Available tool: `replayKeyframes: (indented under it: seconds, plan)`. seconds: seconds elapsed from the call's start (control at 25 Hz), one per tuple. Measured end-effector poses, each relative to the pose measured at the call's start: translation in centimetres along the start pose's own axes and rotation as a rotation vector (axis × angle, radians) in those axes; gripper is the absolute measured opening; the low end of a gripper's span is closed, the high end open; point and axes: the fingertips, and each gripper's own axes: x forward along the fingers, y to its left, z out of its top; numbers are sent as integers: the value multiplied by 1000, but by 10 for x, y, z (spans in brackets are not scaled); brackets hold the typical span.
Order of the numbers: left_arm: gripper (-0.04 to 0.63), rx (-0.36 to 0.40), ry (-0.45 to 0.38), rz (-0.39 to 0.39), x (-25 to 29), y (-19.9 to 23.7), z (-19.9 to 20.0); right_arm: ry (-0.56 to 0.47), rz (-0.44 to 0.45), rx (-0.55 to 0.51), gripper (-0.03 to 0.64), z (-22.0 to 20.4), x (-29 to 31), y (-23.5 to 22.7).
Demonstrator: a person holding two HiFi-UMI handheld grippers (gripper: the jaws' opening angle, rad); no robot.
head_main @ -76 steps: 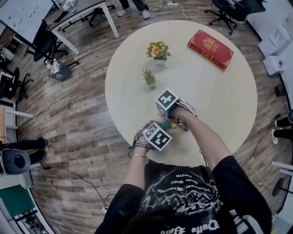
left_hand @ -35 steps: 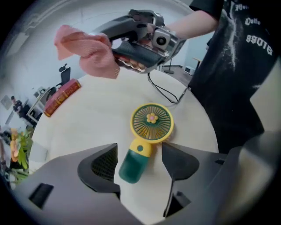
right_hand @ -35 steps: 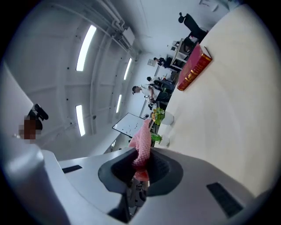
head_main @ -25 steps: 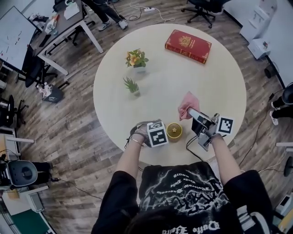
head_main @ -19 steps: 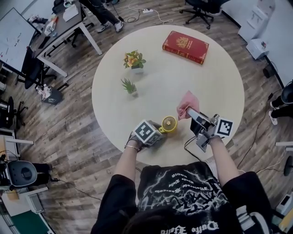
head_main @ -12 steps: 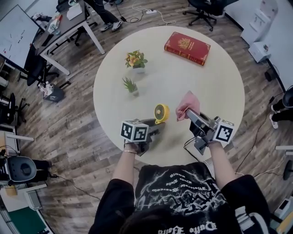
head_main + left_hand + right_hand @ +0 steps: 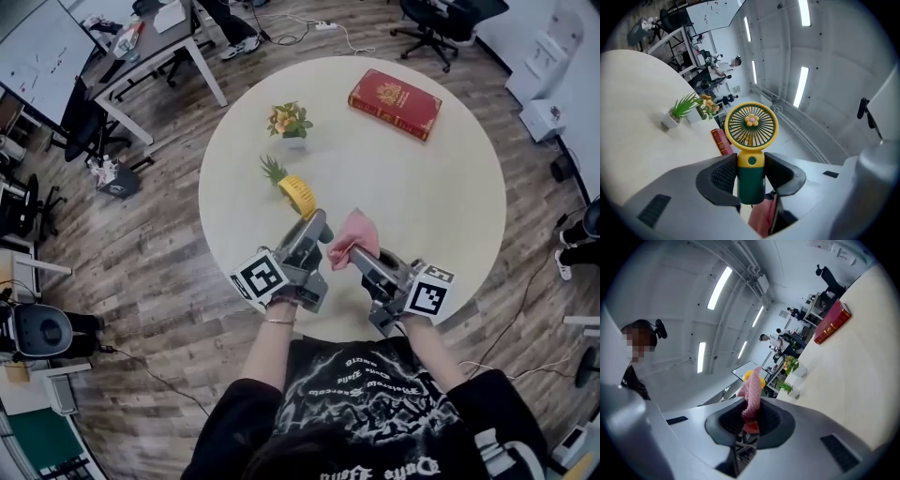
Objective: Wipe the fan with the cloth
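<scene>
A small hand fan with a yellow grille and a green handle is held off the round table. My left gripper is shut on that handle. In the left gripper view the fan stands upright between the dark pads, with my left gripper clamped on the green handle. The pink cloth hangs bunched from my right gripper, just right of the fan. In the right gripper view the cloth is pinched in my right gripper, and the fan's yellow edge shows behind it.
On the cream table lie a red book at the far right, a potted flower and a small green plant just beyond the fan. Desks and office chairs stand on the wooden floor around the table.
My left gripper lifted the fan off the table, rolled over and moved it forward toward the small plant. My right gripper carried the cloth leftward, closer to the fan.
</scene>
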Motion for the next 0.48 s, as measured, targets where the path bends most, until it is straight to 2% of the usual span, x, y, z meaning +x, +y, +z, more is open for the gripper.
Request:
replayKeyframes:
  seconds: [0.04, 0.12, 0.2, 0.28, 0.4, 0.48]
  plan:
    - [196, -43, -11, -27, 1, -8, -3, 39, -1, -23, 43, -7, 7, 2]
    - [196, -153, -40, -134, 6, -29, -8, 107, -34, -76, 43, -16, 19, 0]
    - [196, -188, -59, -198, 6, -42, -8, 149, -96, -125, 43, -19, 23, -8]
    - [196, -173, -52, -220, 5, -46, -9, 149, -142, -136, 43, -16, 21, -16]
    - [196, -135, -26, -248, 4, -54, -12, 106, -149, -70, 43, -11, 17, -20]
    - [196, -52, -2, -271, 5, -63, -13, 83, -170, -36, 43, -8, 15, -23]
